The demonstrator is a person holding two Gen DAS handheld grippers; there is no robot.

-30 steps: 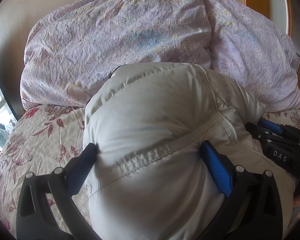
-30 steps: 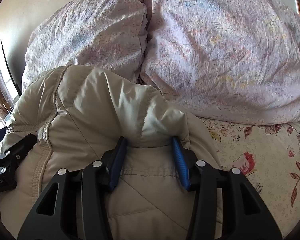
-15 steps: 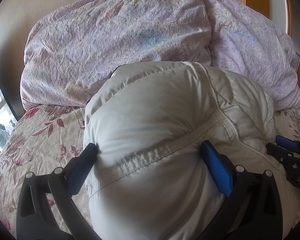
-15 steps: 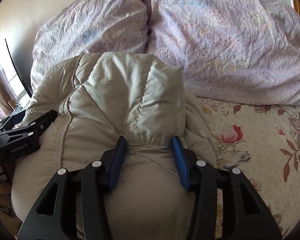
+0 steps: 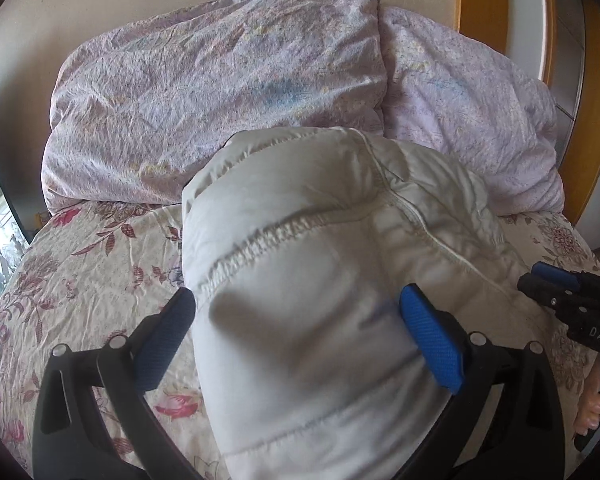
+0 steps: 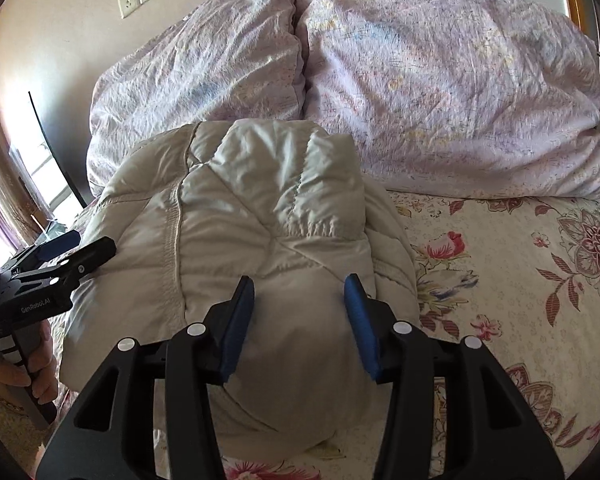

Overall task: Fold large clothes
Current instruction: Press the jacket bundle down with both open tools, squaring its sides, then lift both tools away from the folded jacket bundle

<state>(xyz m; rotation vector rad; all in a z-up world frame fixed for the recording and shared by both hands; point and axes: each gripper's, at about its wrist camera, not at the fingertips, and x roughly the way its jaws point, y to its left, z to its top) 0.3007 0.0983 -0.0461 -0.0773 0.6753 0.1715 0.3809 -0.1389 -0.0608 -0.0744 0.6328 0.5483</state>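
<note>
A puffy cream quilted jacket [image 5: 324, 280], bundled on the floral bedspread [image 5: 92, 264], is gripped from both sides. The left gripper [image 5: 296, 320] is spread wide, its blue pads [image 5: 432, 340] pressed into the padding at the near end; the right gripper [image 6: 300, 304] is clamped more narrowly on a fold of the same jacket [image 6: 260, 216]. The jacket's near edge is hidden beneath both jaws, and its sleeves cannot be made out. Just beyond the bundle, two lilac pillows [image 6: 440, 72] are leaned against the wall. A hand [image 6: 16, 372] is cut off at frame edge.
</note>
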